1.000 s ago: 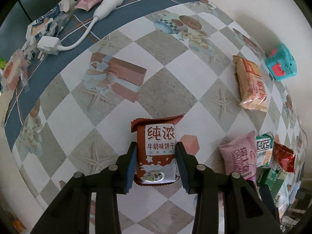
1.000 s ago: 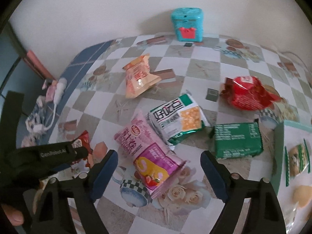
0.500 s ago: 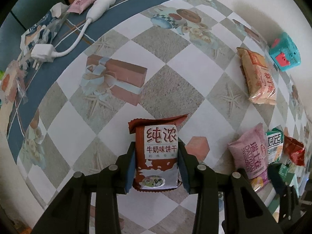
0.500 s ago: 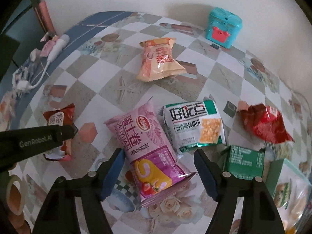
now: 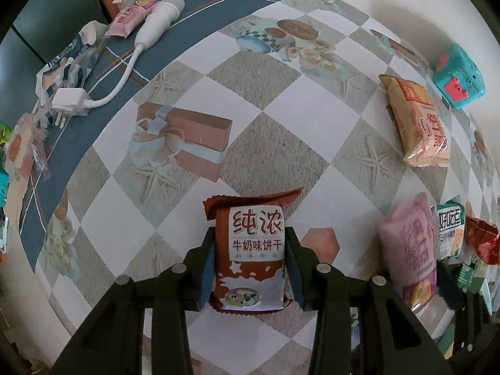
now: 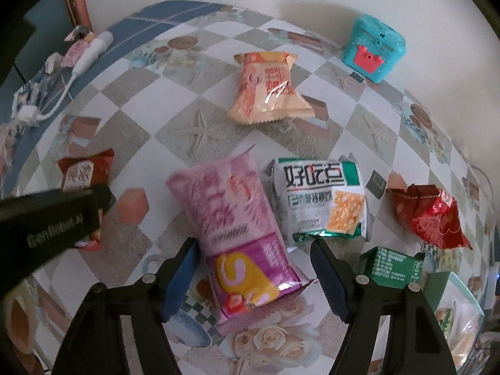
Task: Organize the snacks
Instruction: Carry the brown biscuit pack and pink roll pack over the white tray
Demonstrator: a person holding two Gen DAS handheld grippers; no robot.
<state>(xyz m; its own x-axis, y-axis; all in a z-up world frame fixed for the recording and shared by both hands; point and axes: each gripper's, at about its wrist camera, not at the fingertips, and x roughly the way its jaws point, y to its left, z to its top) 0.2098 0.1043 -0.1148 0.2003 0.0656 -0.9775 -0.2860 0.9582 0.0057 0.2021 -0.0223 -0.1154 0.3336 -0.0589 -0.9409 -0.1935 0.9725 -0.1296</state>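
My left gripper [image 5: 250,268] is shut on a brown milk-biscuit packet [image 5: 254,250] lying on the checked tablecloth; the packet also shows in the right wrist view [image 6: 84,172]. My right gripper [image 6: 253,278] is open, its fingers either side of a pink snack bag [image 6: 237,234] without touching it; that bag also shows in the left wrist view [image 5: 409,247]. Beside it lie a green-and-white cracker packet [image 6: 318,200], a green packet [image 6: 393,265], a red packet [image 6: 431,215] and an orange bag [image 6: 268,90].
A teal toy box [image 6: 373,50] stands by the wall. A white plug and cable [image 5: 103,72] and loose wrappers [image 5: 62,62] lie at the table's left edge. A green-rimmed container [image 6: 443,281] with snacks sits at the lower right.
My left gripper has closed tighter on the brown packet. My right gripper has moved forward and down over the pink bag, its fingers narrowing around it.
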